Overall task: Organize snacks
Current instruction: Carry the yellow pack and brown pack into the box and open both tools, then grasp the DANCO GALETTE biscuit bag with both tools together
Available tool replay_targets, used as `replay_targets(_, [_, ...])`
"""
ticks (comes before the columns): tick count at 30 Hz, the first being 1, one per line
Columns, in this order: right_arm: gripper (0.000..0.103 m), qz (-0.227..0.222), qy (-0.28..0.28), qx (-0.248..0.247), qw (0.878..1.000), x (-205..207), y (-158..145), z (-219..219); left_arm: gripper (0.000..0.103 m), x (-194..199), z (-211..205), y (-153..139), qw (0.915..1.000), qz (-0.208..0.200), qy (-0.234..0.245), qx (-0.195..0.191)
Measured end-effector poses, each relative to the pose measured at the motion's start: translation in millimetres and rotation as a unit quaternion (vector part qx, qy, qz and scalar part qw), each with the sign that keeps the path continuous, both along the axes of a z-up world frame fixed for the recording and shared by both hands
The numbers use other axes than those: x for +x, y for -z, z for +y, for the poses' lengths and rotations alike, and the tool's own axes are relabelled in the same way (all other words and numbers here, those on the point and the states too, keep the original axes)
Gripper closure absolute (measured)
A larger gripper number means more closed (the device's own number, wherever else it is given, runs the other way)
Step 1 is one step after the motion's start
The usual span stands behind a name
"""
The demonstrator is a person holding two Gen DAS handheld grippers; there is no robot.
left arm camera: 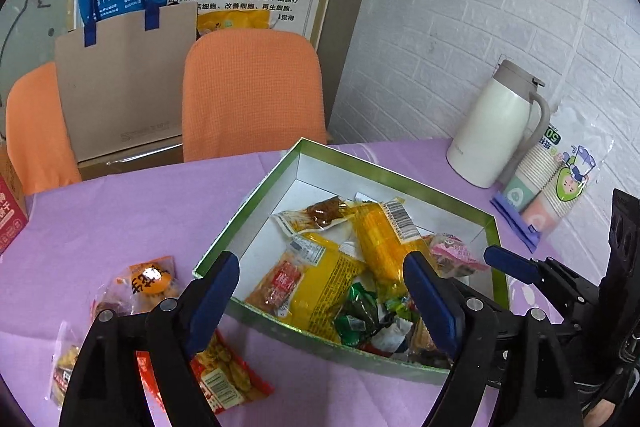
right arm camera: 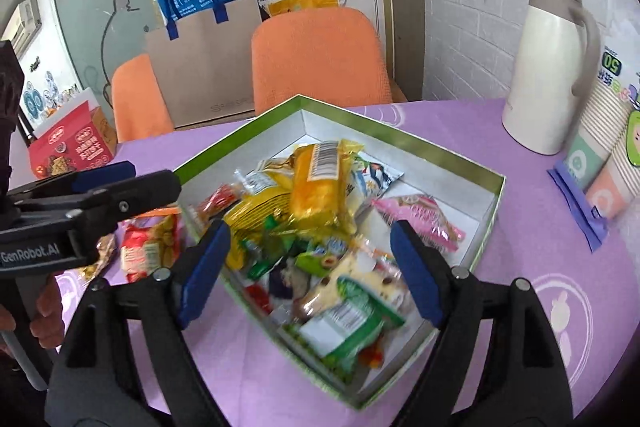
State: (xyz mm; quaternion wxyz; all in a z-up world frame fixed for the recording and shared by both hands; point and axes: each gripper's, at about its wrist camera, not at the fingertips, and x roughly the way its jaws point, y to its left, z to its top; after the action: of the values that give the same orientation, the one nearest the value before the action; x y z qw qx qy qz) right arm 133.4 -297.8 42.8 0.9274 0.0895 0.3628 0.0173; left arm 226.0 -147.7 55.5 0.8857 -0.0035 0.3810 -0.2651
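Most snacks already lie in the green box [left arm camera: 486, 223] mid-desk; you have a few packets [left arm camera: 154, 281] left on the purple desk [left arm camera: 120, 211], left of it. Both your left gripper [left arm camera: 320, 291] and right gripper [right arm camera: 310, 271] have jaws wide open, holding nothing.

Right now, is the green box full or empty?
Partly full: the green box holds many snack packets, yet bare white floor shows at its far corner.

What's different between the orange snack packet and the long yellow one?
The orange packet lies on the purple tablecloth, outside the green box; the long yellow packet lies inside it, atop other snacks. The orange one is short and crinkled, the yellow one long with a barcode. Both are sealed snack packs.
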Motion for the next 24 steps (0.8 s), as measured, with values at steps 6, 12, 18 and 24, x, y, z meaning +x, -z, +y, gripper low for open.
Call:
replay_targets(6, [0.019, -0.011, -0.006, 0.018, 1.000, -38.8, -2.6, 15.6, 0.017, -46.7, 20.2, -6.5, 0.9994, -0.011, -0.016, 0.030])
replay_targets(12, [0.017, -0.011, -0.005, 0.033, 0.999, -69.8, 2.9, 28.3, 0.016, -93.5, 53.7, -2.4, 0.9986, -0.010, -0.048, 0.019])
replay_targets(18, [0.009, -0.006, -0.010, 0.028, 1.000, -84.1, 12.6, 43.4, 0.016, -128.4, 85.1, 11.8, 0.9968, -0.007, -0.078, 0.015])
replay_targets(24, [0.001, 0.012, -0.044, 0.018, 0.999, -88.0, 31.6, 74.2, 0.016, -148.7, 122.3, 32.2, 0.9940, 0.012, -0.108, 0.012])
